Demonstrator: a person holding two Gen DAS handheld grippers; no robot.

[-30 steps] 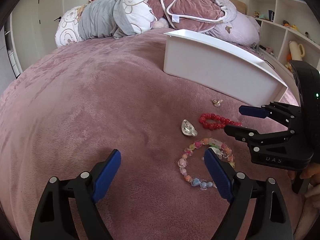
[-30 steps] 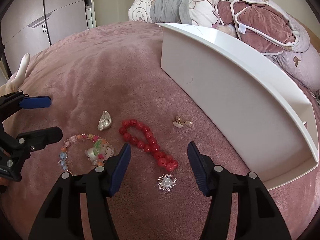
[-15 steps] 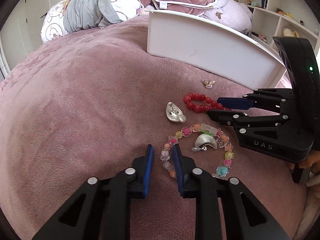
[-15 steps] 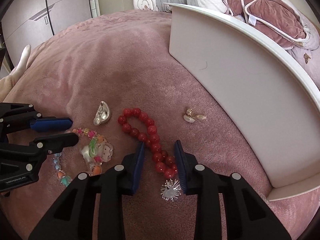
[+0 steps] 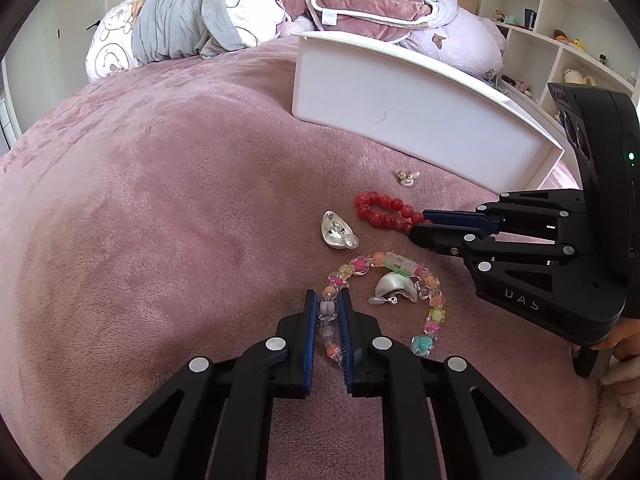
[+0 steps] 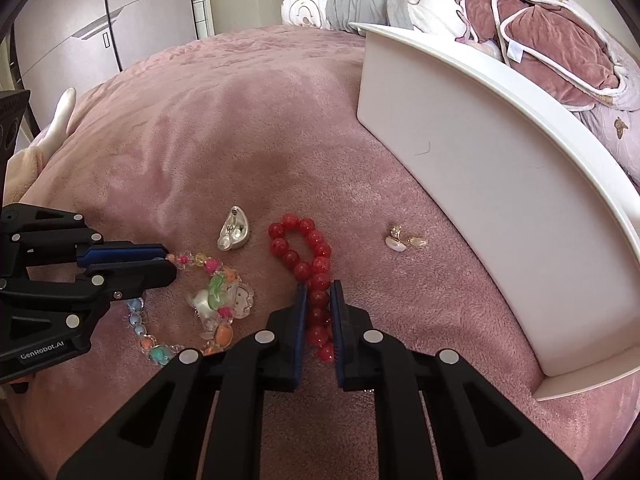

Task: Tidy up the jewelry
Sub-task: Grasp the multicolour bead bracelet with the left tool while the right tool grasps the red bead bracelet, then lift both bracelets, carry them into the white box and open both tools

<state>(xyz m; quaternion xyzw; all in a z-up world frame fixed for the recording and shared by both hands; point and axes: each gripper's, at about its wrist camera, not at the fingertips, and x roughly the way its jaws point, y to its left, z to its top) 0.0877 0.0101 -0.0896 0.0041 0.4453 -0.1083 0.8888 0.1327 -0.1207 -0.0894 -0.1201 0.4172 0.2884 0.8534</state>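
Note:
My left gripper (image 5: 327, 300) is shut on the near-left side of a multicolour bead bracelet (image 5: 400, 265) that lies on the pink blanket; it also shows in the right wrist view (image 6: 160, 264). My right gripper (image 6: 319, 294) is shut on the near end of a red bead bracelet (image 6: 304, 248), also lying on the blanket; the gripper shows in the left wrist view (image 5: 418, 226) too. A white pearly charm (image 5: 394, 286) lies inside the multicolour loop. A silver clip (image 5: 338, 232) and a small gold earring (image 5: 407, 177) lie nearby. A white tray (image 5: 420, 116) stands behind them.
Pillows and a folded duvet (image 5: 360, 4) are piled at the bed's head. White shelves (image 5: 560, 32) with small toys stand at the right. A wardrobe (image 6: 100, 20) stands beyond the bed's left side. A Hello Kitty charm (image 6: 240, 300) lies by the multicolour bracelet.
Both grippers went from wide open to shut. The left one moved forward and closed on the multicolour bracelet; the right one moved forward and closed on the red bracelet.

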